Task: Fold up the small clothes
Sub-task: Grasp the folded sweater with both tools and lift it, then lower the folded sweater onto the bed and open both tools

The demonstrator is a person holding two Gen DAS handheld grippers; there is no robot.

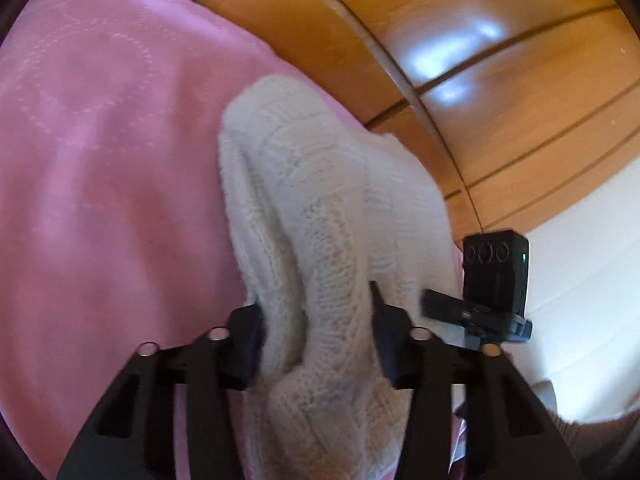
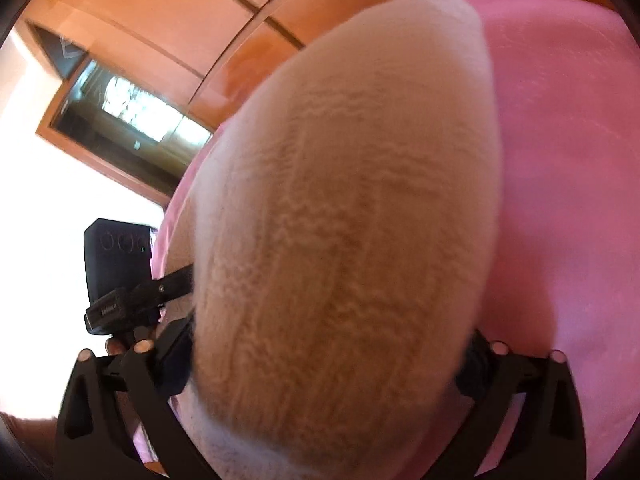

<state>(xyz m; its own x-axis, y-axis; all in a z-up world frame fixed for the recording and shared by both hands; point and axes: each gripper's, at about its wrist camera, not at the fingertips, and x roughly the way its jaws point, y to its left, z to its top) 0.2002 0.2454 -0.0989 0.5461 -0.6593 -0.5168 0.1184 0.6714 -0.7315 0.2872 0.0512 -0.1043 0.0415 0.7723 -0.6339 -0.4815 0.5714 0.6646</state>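
A cream knitted garment (image 1: 320,200) hangs bunched over a pink cloth surface (image 1: 100,160). My left gripper (image 1: 318,320) is shut on a thick fold of the knit, which fills the gap between its black fingers (image 1: 248,340). In the right wrist view the same knit (image 2: 344,220) fills most of the frame, close to the lens. My right gripper (image 2: 332,360) is shut on the knit, with the fabric draped over it and hiding its fingertips. The other gripper's black camera block shows beside each (image 1: 496,276) (image 2: 116,264).
The pink cloth (image 2: 568,160) covers the work surface. Behind it stand orange-brown wooden panels (image 1: 500,60) (image 2: 160,20), a white wall (image 1: 580,260) and a dark glazed opening (image 2: 128,120).
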